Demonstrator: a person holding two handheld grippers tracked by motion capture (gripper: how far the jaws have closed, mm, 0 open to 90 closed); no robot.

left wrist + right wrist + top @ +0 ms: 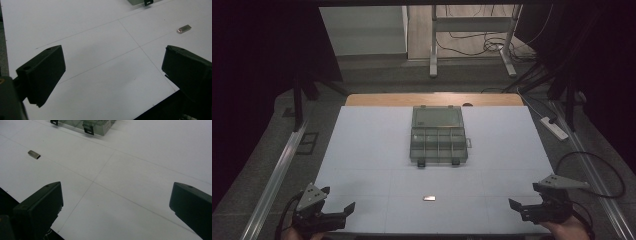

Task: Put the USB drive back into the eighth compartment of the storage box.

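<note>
A clear plastic organizer box [438, 134] lies open in the middle of the white table, lid tipped back and several compartments showing. A small silver metal piece [429, 198], like a USB stick, lies on the table nearer the front edge; it is also seen in the left gripper view [184, 28] and the right gripper view [34, 154]. My left gripper [338, 201] hovers open at the front left corner. My right gripper [524, 196] hovers open at the front right corner. Nothing is between either pair of jaws. The box's front latches [88, 130] show at the top of the right gripper view.
The white table surface [372, 150] has thin grid lines and a wooden strip at its far edge. A white power strip [554, 127] and cables lie on the floor to the right. A metal desk frame [472, 45] stands beyond the table.
</note>
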